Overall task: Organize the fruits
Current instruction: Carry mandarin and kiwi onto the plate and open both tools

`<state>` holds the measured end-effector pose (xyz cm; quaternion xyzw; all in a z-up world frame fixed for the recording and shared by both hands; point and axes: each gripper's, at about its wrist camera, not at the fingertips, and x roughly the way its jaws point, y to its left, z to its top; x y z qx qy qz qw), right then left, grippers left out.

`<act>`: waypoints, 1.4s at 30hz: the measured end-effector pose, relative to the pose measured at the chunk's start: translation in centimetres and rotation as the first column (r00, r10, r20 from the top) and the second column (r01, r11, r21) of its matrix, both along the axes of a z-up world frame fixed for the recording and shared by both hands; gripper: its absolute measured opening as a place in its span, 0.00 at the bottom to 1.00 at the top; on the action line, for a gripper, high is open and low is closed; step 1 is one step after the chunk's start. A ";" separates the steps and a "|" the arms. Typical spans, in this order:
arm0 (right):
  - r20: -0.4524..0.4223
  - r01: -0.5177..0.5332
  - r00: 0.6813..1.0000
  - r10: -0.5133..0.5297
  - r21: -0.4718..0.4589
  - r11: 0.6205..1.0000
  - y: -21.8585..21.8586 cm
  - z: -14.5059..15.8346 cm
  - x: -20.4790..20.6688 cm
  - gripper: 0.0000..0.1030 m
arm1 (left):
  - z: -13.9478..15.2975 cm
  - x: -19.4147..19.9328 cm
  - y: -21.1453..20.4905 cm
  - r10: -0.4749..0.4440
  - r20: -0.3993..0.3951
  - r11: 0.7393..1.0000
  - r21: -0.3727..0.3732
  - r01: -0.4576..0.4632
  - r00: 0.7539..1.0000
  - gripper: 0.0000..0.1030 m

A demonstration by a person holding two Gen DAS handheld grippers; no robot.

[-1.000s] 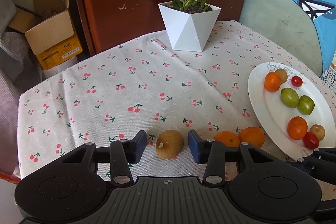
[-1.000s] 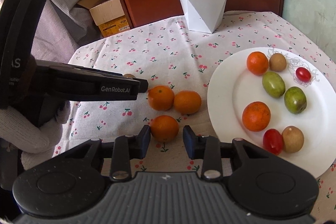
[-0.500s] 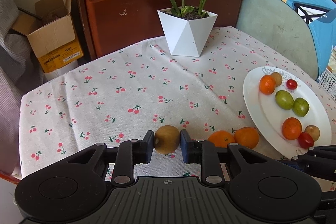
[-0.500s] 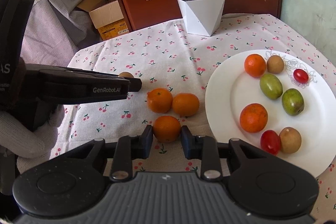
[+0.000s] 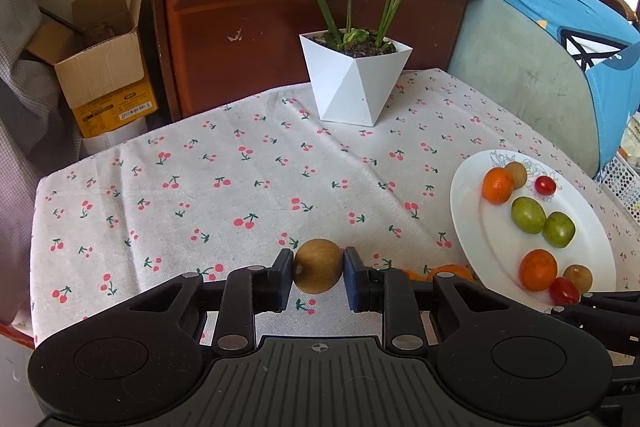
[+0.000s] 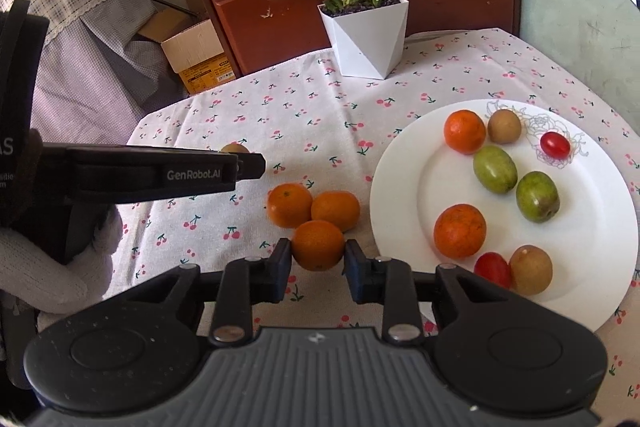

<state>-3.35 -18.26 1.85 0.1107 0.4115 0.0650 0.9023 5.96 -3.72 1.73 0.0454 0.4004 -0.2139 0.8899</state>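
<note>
My left gripper [image 5: 318, 277] is shut on a brown kiwi [image 5: 318, 271] and holds it above the cherry-print cloth. My right gripper [image 6: 318, 263] is shut on an orange [image 6: 318, 244], lifted a little off the cloth. Two more oranges [image 6: 289, 205] [image 6: 336, 210] lie side by side just beyond it. A white plate [image 6: 404, 179] to the right holds oranges, kiwis, green fruits and red tomatoes; it also shows in the left wrist view [image 5: 468, 211]. The left gripper shows in the right wrist view [image 6: 240, 163], with the kiwi's top [image 6: 234, 148] peeking above it.
A white angular plant pot [image 5: 354, 79] stands at the table's far edge, in front of a brown wooden cabinet [image 5: 280, 27]. A cardboard box [image 5: 104, 71] sits on the floor to the left. A blue and grey cushioned chair [image 5: 560, 67] is at the right.
Both grippers closed, the left on the kiwi and the right on the orange, and both have lifted their fruit up off the cloth.
</note>
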 end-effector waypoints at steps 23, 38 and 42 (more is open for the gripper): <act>0.131 0.270 0.952 -0.276 0.061 0.961 -8.7 4.4 -2.0 0.28 | 3.8 -1.2 -5.2 -0.081 0.087 0.988 -0.122 0.092 0.993 0.23; 0.027 0.433 0.898 -0.438 0.110 0.895 -12.8 2.7 -3.2 0.28 | 2.3 -1.9 -9.2 -0.153 0.046 0.979 -0.129 0.158 0.987 0.23; -0.012 0.450 0.892 -0.452 0.130 0.884 -13.1 2.1 -3.2 0.28 | 1.6 -2.0 -9.9 -0.165 0.027 0.978 -0.125 0.167 0.986 0.23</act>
